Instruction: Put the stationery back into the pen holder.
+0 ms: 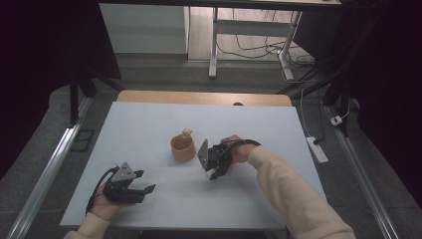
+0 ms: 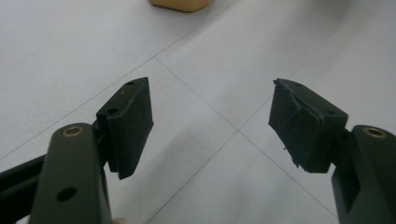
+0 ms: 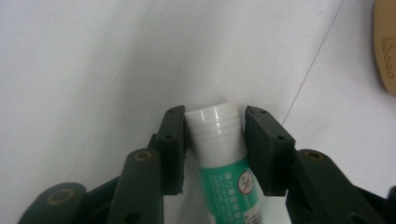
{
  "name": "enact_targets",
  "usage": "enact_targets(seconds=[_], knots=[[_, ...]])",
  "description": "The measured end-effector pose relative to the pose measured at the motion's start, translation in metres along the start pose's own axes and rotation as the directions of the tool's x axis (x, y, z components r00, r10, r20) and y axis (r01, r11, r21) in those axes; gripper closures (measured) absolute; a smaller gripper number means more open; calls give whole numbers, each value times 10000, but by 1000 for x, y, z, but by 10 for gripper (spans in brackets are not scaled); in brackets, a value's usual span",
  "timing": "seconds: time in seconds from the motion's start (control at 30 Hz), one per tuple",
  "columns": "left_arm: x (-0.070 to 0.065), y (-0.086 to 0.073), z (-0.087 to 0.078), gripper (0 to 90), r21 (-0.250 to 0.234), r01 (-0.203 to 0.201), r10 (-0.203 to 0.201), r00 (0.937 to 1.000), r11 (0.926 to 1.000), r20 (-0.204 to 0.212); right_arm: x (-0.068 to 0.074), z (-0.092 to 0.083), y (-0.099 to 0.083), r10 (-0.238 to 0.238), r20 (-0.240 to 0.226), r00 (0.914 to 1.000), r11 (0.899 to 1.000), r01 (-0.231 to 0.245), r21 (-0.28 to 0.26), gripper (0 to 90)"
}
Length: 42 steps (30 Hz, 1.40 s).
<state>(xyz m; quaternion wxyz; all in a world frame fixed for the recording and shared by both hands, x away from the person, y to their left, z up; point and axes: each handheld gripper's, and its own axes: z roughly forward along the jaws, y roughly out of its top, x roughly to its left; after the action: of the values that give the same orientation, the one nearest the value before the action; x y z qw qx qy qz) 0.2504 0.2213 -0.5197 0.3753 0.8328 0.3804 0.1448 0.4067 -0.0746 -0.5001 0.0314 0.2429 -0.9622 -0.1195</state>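
Firmly, right tongs [image 3: 215,140] clamp smooth cylindrical tube [image 3: 223,154].

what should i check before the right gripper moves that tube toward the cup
1. Right gripper shut on the white and green tube: ok.
2. Grip sits near the tube's white threaded end, both pads touching: ok.
3. Whether the tube has a cap on: cannot tell.
4. Tan cup upright on the white table: ok.
5. Room inside the cup, which already holds something pale: cannot tell.
6. Left gripper open, low and apart from the cup: ok.
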Motion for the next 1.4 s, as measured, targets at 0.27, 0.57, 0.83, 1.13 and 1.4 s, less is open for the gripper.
enact_targets(seconds=[0.27,0.57,0.83,1.13,1.4], knots=[[0,0,0,306,-55,29,-29,10000,10000,-23,0,-4,-4,817,612,9948,9955,-786,-526,647],[0,0,-1,306,-94,30,-30,10000,10000,-13,-2,-29,-5,2073,1193,9710,9633,-1813,-1977,653],[1,1,-1,306,-110,15,-15,10000,9999,5,0,-45,-14,3065,1448,9408,9175,-2515,-3081,654],[-1,2,0,306,-133,2,-2,10000,9999,27,7,-60,-24,4054,1749,8972,8500,-2996,-4332,653],[-1,3,1,306,-180,5,-4,10000,9998,65,17,-65,-32,5130,1887,8374,7703,-3521,-5317,653]])
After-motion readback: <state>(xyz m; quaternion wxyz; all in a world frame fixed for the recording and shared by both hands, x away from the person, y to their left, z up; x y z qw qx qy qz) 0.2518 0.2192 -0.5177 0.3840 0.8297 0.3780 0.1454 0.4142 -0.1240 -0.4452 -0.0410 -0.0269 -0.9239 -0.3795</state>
